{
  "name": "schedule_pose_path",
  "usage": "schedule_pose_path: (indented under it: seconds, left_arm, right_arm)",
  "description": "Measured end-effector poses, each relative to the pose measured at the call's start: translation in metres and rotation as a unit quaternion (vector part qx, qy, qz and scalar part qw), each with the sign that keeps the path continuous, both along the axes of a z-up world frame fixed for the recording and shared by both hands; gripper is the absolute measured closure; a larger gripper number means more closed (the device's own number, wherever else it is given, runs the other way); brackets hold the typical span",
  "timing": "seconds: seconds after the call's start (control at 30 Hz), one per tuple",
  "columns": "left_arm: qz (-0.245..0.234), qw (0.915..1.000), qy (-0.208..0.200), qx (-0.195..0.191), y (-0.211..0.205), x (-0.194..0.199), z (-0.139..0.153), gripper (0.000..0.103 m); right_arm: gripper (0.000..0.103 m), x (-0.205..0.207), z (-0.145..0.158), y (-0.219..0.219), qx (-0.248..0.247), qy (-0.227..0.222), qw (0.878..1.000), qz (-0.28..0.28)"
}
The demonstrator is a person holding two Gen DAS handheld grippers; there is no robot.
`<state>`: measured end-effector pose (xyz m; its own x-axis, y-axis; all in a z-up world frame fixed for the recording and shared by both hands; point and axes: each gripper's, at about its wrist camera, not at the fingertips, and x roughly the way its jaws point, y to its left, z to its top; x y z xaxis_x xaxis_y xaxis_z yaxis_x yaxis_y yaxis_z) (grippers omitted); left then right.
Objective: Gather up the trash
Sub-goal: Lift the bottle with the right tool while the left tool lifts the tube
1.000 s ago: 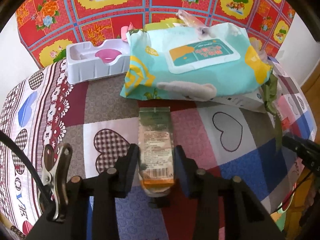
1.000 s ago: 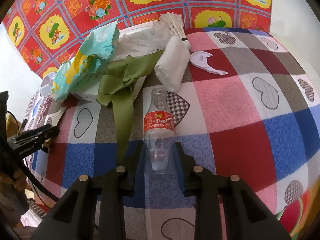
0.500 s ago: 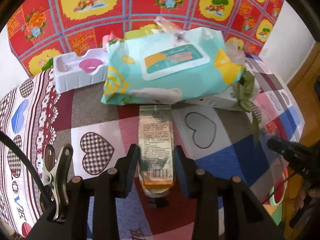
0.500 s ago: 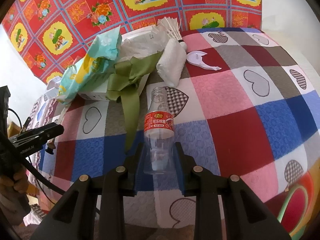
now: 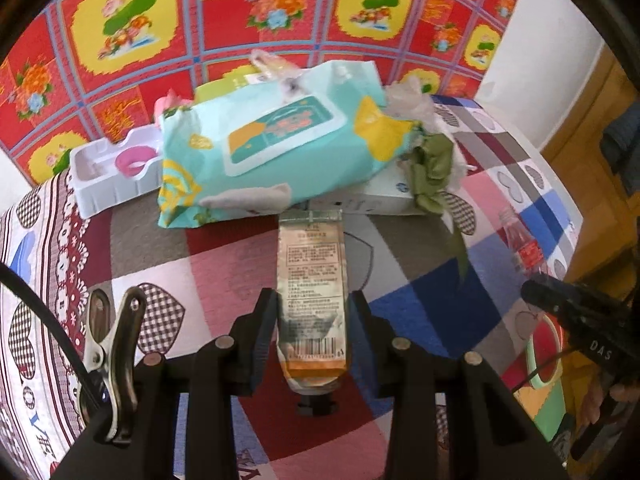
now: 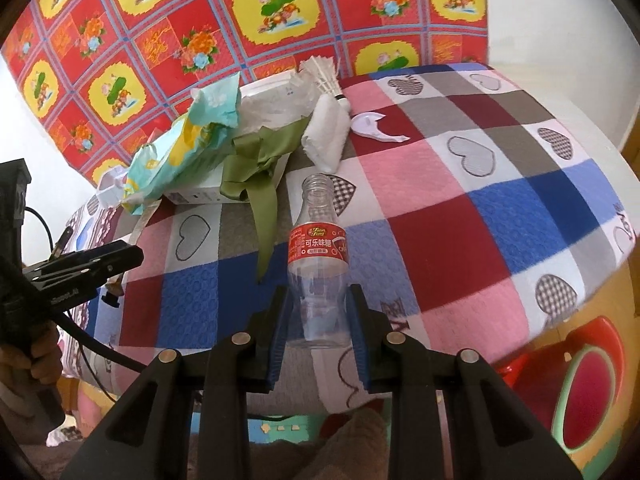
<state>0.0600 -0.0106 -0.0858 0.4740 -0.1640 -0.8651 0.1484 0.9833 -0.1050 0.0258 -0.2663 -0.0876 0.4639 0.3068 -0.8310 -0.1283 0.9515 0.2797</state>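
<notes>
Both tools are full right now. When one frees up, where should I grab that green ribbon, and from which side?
Take the green ribbon by its long loose tail, which lies flat on the checked cloth and points toward you. Come from above at the near end, with the tool's fingers across the strip. The knotted bow sits up against the white box and wipes pack, so it looks more crowded.

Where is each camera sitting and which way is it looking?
Left wrist: behind the left claw, looking down at the patchwork heart-print cloth; claw grips a flat printed tube.
Right wrist: behind the right claw, angled down likewise; claw grips a clear red-labelled plastic bottle.
Shared: the teal wet-wipes pack, and each other's claw.
</notes>
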Motion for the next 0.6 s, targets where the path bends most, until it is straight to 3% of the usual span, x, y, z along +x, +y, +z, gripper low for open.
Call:
schedule_pose_path:
  seconds: [0.6]
  left_arm:
    - [-0.089,0.9956,-0.027,-0.008,-0.044,-0.014,0.025,0.065]
  right_arm:
    - [0.074,-0.035,0.031,-0.011,-0.007,-0.028,0.998,-0.048]
